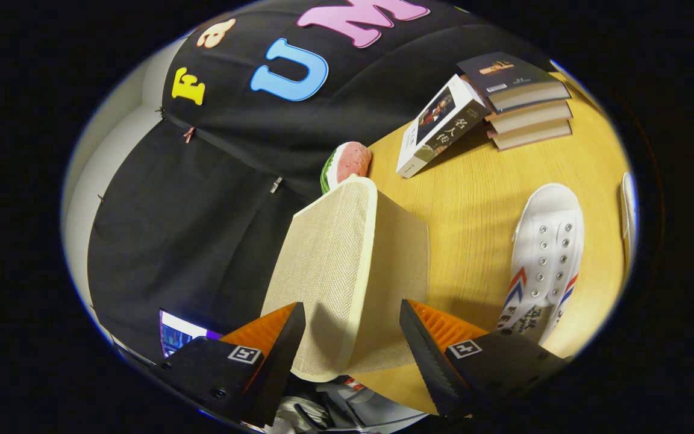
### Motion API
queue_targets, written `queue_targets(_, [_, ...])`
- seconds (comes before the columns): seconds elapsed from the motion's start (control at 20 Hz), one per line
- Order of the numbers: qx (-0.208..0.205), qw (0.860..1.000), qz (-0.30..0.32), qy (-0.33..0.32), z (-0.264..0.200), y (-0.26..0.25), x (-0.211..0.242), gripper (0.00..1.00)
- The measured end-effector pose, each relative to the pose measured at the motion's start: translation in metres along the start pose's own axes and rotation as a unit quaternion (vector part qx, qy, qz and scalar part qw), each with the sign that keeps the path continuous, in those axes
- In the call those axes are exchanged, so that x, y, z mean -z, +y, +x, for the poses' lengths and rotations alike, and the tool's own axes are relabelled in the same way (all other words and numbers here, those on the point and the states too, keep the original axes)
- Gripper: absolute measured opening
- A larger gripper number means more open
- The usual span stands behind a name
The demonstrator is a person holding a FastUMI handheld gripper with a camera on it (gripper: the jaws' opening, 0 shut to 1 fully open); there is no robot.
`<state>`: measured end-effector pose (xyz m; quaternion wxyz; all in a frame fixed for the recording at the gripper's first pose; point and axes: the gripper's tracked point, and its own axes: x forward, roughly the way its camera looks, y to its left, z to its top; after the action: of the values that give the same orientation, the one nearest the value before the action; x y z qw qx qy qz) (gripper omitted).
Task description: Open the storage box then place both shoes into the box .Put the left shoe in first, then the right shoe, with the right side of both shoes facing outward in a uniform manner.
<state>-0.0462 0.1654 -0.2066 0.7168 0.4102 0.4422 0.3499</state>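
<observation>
The gripper (353, 337) is spread wide, the box (347, 271) standing between its fingers, perhaps untouched. A white shoe (543, 259) lies on the table (473, 199) beside the right finger.

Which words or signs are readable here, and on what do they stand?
"名人传": leaning book.
Stacked books: print too small.
White shoe, side print: too blurred.
Gripper fingers, either side of the box lid: square markers, no words.
</observation>
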Motion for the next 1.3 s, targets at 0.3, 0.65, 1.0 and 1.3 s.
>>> queue_targets(0.3, [-0.019,0.998,0.04,0.036,0.011,0.011,0.01,0.47])
queue_targets(0.65, [-0.021,0.995,0.087,0.053,0.013,0.014,0.009,0.17])
queue_targets(1.0, [-0.023,0.995,0.082,0.054,0.002,0.033,0.007,0.05])
queue_targets(1.3, [-0.069,0.993,0.089,0.04,-0.005,0.094,-0.007,0.05])
